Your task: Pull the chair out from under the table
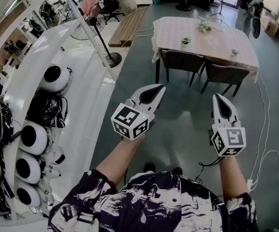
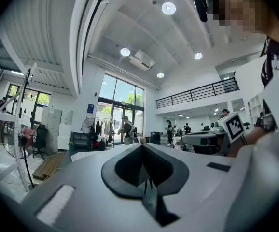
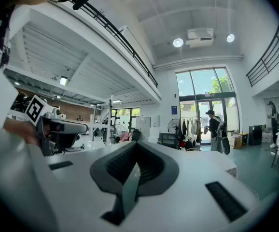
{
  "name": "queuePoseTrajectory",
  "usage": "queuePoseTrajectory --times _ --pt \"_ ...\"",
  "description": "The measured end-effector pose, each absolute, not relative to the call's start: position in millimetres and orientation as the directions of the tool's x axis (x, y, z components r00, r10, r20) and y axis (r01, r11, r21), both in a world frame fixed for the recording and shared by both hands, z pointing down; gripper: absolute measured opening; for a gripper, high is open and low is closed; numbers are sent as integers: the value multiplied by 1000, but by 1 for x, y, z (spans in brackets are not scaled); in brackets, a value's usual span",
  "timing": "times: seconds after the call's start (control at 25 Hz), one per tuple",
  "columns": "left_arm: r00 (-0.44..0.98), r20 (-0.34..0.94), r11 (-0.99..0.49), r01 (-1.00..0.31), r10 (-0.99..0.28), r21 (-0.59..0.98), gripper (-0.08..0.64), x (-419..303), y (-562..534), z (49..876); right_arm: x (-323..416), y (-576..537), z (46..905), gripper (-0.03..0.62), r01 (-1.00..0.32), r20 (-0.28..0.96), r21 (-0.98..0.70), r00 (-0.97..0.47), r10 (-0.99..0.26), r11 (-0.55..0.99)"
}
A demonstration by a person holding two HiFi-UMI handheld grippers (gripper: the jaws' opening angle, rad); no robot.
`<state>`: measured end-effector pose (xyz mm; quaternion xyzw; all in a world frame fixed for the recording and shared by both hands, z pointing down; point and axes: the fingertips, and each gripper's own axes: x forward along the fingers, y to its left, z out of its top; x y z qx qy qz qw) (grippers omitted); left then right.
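In the head view a table (image 1: 216,40) with a pale checked cloth stands ahead on the grey floor. Two dark chairs are tucked under its near side, a left chair (image 1: 180,61) and a right chair (image 1: 226,74). My left gripper (image 1: 159,88) is held level, well short of the left chair, its jaws shut with nothing in them. My right gripper (image 1: 218,97) is also shut and empty, short of the right chair. The left gripper view shows its closed jaws (image 2: 142,147) against the hall, and the right gripper view shows its own closed jaws (image 3: 135,145).
A white shelf (image 1: 76,105) with round black-and-white devices runs along the left. A fan stand (image 1: 112,59) and a wooden board (image 1: 129,25) lie ahead to the left. Cables (image 1: 264,129) trail on the floor at right. People stand far off by glass doors (image 3: 212,124).
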<state>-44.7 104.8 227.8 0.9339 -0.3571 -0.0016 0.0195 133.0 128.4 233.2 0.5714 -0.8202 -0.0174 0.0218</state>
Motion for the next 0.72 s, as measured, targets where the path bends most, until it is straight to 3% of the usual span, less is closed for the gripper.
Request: queuePoseTrajectory --times 0.64,0.68,0.72 --pt "781 -18 -781 -623 -625 45 5 -43 113 226 126 132 228 3 -919 -23 13 -395 -919 394" --pt "792 -43 -793 -609 -609 20 5 -40 115 222 123 133 224 50 -905 -56 -1 -424 -904 424" --pt "800 -70 -801 -598 -596 -11 85 -37 117 217 121 134 218 312 -894 -98 1 -446 -890 448"
